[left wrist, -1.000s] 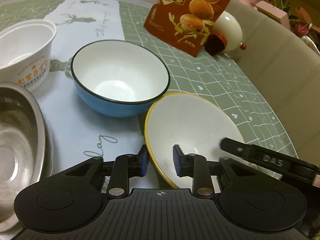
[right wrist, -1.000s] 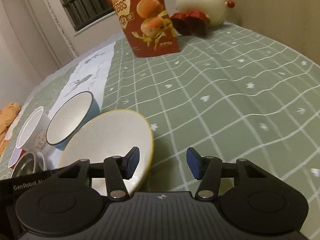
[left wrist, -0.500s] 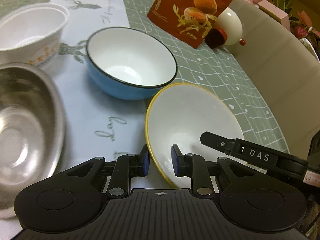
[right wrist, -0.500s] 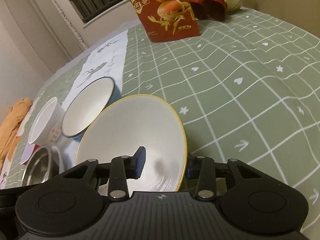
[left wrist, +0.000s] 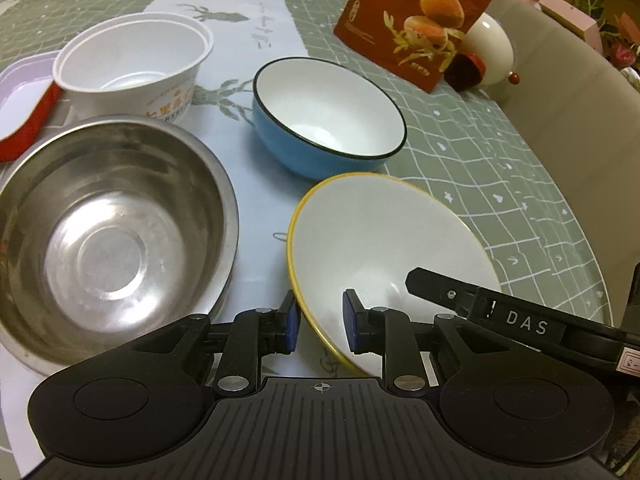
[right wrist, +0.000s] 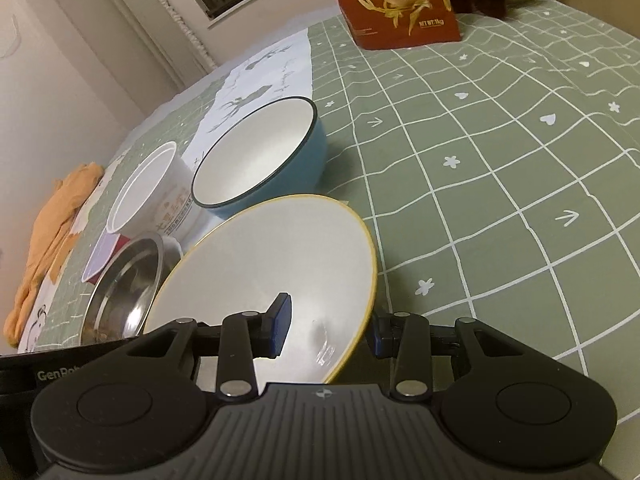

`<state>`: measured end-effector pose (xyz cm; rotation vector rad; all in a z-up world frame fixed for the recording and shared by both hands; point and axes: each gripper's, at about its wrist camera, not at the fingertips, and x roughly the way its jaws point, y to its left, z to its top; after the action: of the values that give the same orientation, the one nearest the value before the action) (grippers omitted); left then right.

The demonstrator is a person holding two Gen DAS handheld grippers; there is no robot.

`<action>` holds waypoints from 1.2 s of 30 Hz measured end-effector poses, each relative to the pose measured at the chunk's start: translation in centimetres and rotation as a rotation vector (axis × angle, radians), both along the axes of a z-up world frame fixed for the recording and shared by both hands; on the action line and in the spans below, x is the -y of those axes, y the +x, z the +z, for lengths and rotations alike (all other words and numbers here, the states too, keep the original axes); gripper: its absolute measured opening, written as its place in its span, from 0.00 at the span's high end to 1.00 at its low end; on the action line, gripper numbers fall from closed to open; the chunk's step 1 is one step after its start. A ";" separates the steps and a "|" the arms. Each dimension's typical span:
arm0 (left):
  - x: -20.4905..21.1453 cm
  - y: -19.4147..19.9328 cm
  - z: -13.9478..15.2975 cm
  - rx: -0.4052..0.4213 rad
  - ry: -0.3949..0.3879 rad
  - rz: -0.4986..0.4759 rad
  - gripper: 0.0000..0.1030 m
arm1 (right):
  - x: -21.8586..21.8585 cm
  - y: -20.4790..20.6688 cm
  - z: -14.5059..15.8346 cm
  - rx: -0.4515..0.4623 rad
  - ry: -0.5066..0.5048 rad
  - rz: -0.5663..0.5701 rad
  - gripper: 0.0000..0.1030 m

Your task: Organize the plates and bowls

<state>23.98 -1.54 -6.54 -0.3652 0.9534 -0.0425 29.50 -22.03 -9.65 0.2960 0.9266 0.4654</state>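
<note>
Gripping yellow-rimmed bowl [left wrist: 384, 240] rim: left gripper [left wrist: 320, 322], right gripper [right wrist: 328, 330], newly closed; steel bowl [left wrist: 108, 236] now nearer beside it.

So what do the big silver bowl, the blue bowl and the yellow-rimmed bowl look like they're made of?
The silver bowl looks like stainless steel: brushed grey with bright reflections. The blue bowl seems to be enamelled metal or glazed ceramic: glossy blue outside, white inside, thin dark rim; I can't tell which. The yellow-rimmed bowl has a smooth white gloss, likely the same kind.
</note>
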 end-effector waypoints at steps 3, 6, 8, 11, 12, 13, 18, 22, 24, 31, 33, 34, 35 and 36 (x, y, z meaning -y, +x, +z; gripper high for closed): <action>-0.1 -0.1 0.1 0.005 -0.019 0.003 0.76 | 0.3 -0.1 -0.2 -0.011 0.007 0.004 0.63; 0.0 -0.1 0.0 0.005 -0.017 0.004 0.76 | 0.4 0.0 -0.4 -0.017 -0.001 0.005 0.63; 0.0 -0.2 -0.1 0.003 -0.010 0.007 0.76 | 0.3 0.0 -0.4 -0.014 -0.007 0.007 0.63; -0.2 -0.3 -0.1 -0.003 -0.014 0.013 0.76 | 0.0 -0.2 -0.3 -0.004 -0.013 0.014 0.62; -0.2 -0.4 -0.1 -0.002 -0.012 0.013 0.76 | 0.0 -0.3 -0.2 -0.001 -0.017 0.015 0.62; -0.1 -0.5 0.0 -0.002 -0.007 0.013 0.76 | -0.1 -0.3 -0.2 0.001 -0.021 0.016 0.62; -0.5 -0.6 0.3 0.004 -0.001 0.026 0.76 | -0.4 -0.3 0.0 -0.003 -0.004 0.011 0.61; -1.1 -0.6 0.0 -0.002 -0.017 0.041 0.76 | -1.1 -0.5 0.0 0.017 -0.031 0.034 0.61; -1.2 -0.7 0.1 0.003 -0.033 0.042 0.76 | -1.4 -0.5 0.0 0.030 -0.052 0.041 0.61; -2.8 -1.1 2.4 0.062 -0.051 0.056 0.76 | -0.2 -0.5 0.9 0.045 -0.057 0.031 0.61; -3.5 -1.3 3.5 0.096 -0.046 0.069 0.76 | 0.2 -0.6 2.0 0.088 -0.088 0.018 0.60; -4.0 -1.3 4.0 0.112 -0.044 0.077 0.76 | 0.3 -0.6 2.5 0.107 -0.104 0.015 0.60; -4.5 -1.1 4.6 0.132 -0.043 0.087 0.76 | 0.5 -0.6 3.0 0.129 -0.122 0.012 0.60; -4.9 -0.9 5.0 0.149 -0.042 0.096 0.76 | 0.5 -0.5 3.5 0.149 -0.141 0.010 0.58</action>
<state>23.05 3.35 -1.53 -0.4404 0.7874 -0.0023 28.97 -22.56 -6.12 0.1267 0.8110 0.4228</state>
